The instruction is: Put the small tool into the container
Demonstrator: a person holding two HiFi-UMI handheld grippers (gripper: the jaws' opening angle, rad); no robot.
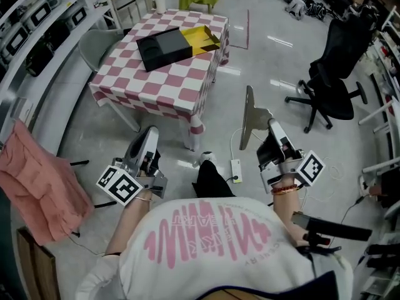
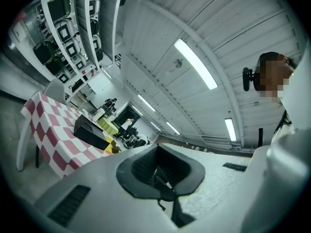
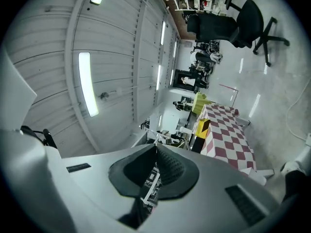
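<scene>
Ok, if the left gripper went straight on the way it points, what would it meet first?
Probably nothing near: the left gripper aims above the checked table and the black box, towards the far room, though depth is unclear.

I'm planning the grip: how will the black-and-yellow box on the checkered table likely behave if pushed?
The black-and-yellow box looks like thin open card, so it is probably light and easily dented. It lies flat and wide, so tipping seems unlikely. On the checkered cloth, a push may wrinkle the fabric under it.

checkered table point(image 1: 181, 86): upper middle | black office chair point(image 1: 334, 83): right, well apart | pink cloth point(image 1: 37, 186): left | power strip point(image 1: 236, 169): floor
</scene>
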